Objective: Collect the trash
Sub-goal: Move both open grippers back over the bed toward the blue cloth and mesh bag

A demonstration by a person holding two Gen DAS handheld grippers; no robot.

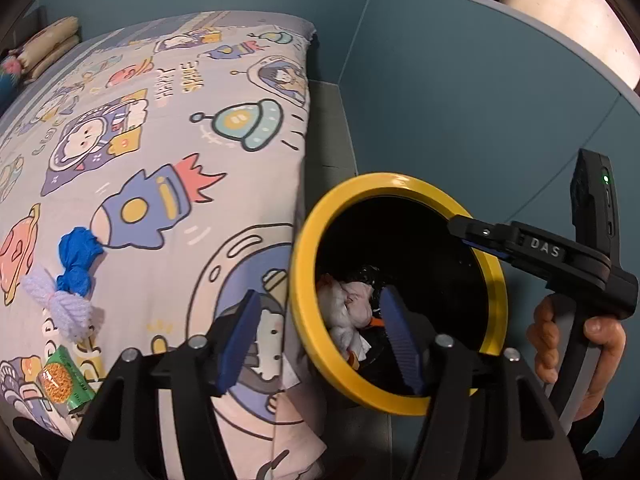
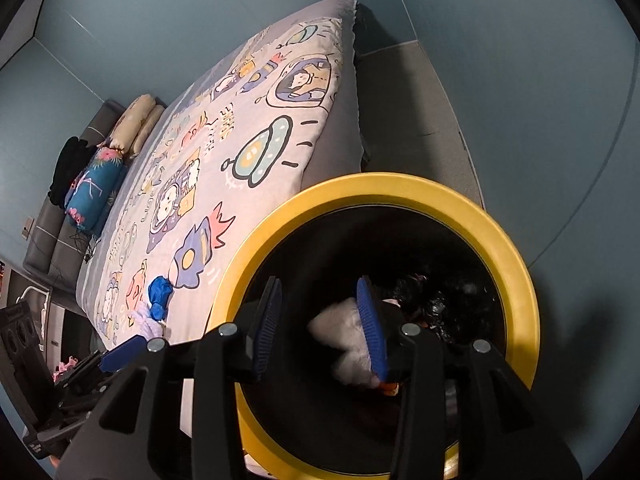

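Note:
A black bin with a yellow rim stands on the floor beside the bed; white crumpled trash lies inside. It fills the right wrist view, rim, with a blurred white wad in it. My left gripper is open and empty, straddling the rim's near edge. My right gripper is open over the bin mouth; it also shows in the left wrist view above the far rim. On the bed lie a blue crumpled piece, a white-lilac wad and a green snack packet.
The bed has a cartoon space-print sheet, with pillows and a teal floral cushion at its head. A strip of grey floor runs between bed and blue wall.

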